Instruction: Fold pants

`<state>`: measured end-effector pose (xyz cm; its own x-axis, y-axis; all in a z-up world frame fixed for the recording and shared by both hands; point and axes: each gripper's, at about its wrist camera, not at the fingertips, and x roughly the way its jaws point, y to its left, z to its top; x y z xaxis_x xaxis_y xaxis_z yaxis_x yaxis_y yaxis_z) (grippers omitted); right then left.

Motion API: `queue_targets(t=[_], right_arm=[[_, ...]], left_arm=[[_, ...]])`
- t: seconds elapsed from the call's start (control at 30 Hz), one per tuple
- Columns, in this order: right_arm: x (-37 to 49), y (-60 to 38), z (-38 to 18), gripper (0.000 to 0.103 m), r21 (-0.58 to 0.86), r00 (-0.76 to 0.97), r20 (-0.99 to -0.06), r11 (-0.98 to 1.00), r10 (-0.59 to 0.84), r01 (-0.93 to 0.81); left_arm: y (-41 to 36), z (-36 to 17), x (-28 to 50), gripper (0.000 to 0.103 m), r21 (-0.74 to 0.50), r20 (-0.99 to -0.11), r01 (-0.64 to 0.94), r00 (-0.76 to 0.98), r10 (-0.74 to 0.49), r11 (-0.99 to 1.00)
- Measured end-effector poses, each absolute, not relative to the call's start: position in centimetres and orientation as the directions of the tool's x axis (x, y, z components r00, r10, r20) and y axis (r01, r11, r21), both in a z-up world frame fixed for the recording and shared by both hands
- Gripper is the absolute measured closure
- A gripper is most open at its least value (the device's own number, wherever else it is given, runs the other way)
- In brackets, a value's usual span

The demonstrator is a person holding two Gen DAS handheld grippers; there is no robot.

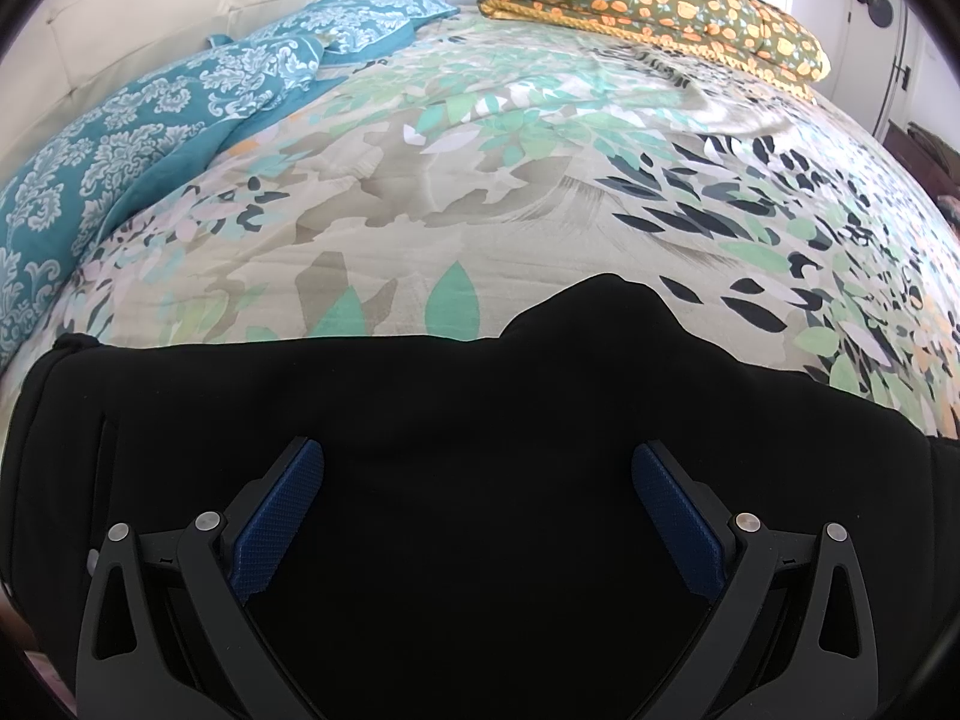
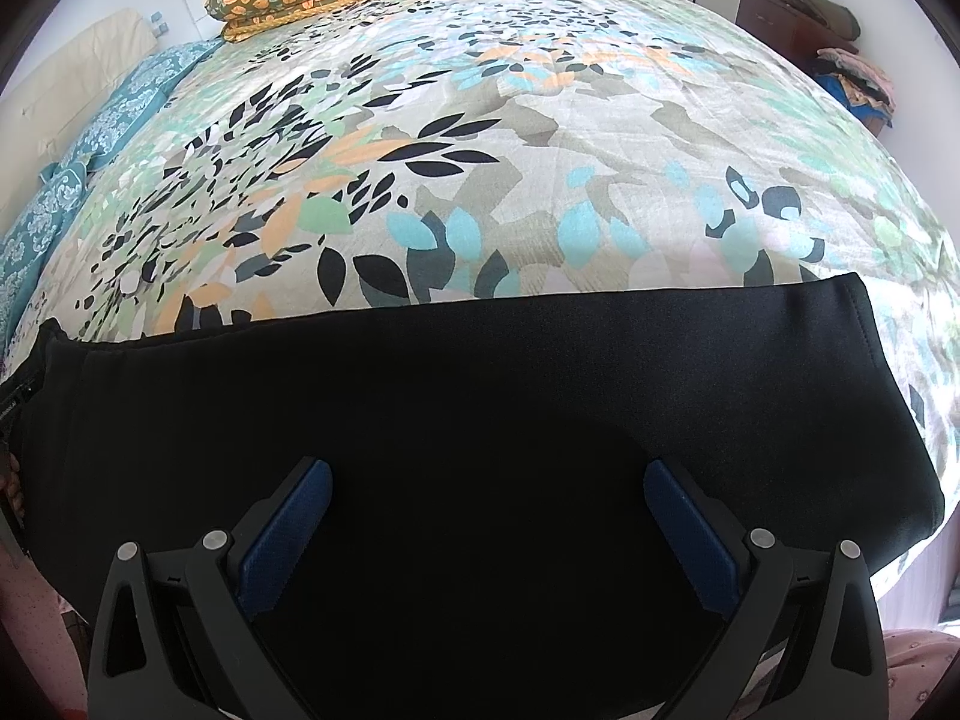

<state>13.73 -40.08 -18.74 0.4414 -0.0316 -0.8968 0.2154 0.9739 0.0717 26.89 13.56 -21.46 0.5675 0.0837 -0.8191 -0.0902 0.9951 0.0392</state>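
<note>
i see both my left claw and right claw spread wide, gripping nothing, above the black pants lying flat along the bed's near edge.

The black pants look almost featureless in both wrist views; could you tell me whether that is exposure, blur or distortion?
Left wrist view: the pants are crushed to flat black, while the window behind the orange-flowered pillow blows out; right wrist view: faint sheen shows along the pants' far edge; both views are sharp, and the fisheye bulges the bedspread.
</note>
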Motion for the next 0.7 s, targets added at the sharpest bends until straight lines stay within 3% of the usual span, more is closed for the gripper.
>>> queue_targets(t=[0.13,0.23,0.33,0.5,0.57,0.7], right_arm=[[13.0,-43.9,-13.0,0.000,0.150,0.609,-0.792,0.954,-0.041,0.259],[13.0,-49.0,-9.5,0.000,0.132,0.630,-0.769,0.937,-0.110,0.324],[13.0,-54.6,-8.7,0.000,0.091,0.573,-0.804,0.919,-0.160,0.384],[12.3,-61.3,-11.8,0.001,0.175,0.433,-0.901,0.904,-0.012,0.390],[12.2,-62.5,-13.2,0.005,0.260,0.419,-0.904,0.891,0.089,0.372],[13.0,-62.0,-16.5,0.028,0.373,0.337,-0.904,0.871,0.262,0.321]], left_arm=[[13.6,-21.3,26.9,0.001,0.034,-0.819,-0.088,0.568,0.079,0.996],[13.6,-21.3,26.9,0.001,0.035,-0.819,-0.087,0.568,0.078,0.996],[13.5,-20.9,26.8,0.001,0.041,-0.816,-0.080,0.572,0.080,0.996],[12.9,-19.4,25.9,0.001,0.098,-0.792,-0.092,0.595,0.134,0.991],[12.5,-18.3,25.3,0.001,0.093,-0.785,-0.071,0.608,0.118,0.993],[11.7,-15.9,23.9,0.001,0.062,-0.779,-0.022,0.623,0.062,0.998]])
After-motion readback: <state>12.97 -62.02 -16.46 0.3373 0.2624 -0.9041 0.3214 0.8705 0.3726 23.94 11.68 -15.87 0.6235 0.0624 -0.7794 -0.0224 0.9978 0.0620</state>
